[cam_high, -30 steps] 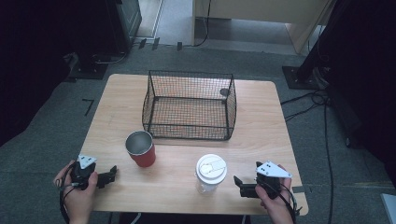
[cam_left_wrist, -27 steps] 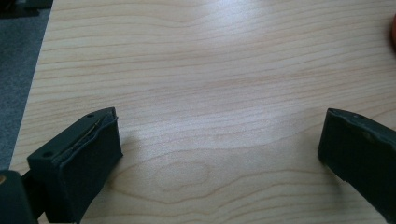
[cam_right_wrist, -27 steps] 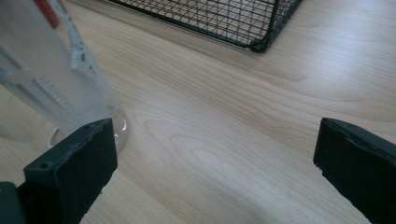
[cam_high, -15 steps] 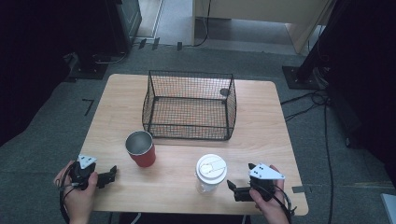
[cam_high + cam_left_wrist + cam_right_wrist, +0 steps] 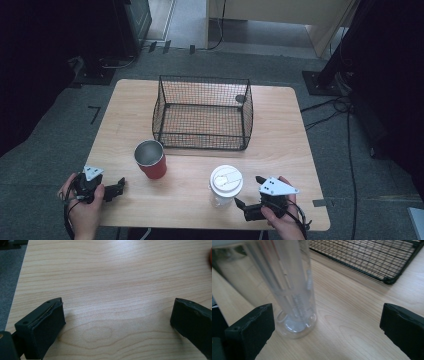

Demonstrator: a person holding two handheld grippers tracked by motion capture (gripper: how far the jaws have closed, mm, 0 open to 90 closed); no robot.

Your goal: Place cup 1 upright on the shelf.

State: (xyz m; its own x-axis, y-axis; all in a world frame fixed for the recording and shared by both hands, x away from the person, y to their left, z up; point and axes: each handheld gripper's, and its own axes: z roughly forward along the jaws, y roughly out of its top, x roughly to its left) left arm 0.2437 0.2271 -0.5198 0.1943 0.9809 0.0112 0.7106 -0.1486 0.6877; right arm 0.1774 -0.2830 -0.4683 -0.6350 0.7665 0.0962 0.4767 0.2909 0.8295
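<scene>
- Clear cup with the white lid stands upright near the table's front edge, toward the front right corner, just beside our right gripper.
- In the right gripper view the cup's base sits close to one of the two black jaws, which stand wide apart; nothing is between the pads in contact yet, so we judge the step in hand to be the approach for a grasp.
- Our left gripper rests at the front left corner, jaws spread as well, with bare wood between them; it holds nothing.
- A red cup with a metal inside stands upright left of the clear one, well apart from it, and the wire basket sits toward the back edge, apparently with nothing inside.
- Next, we think, the right jaws should slide further so the cup's wall is centred between them, then close gently: the thin clear plastic may flex or tip if squeezed off-centre.
</scene>
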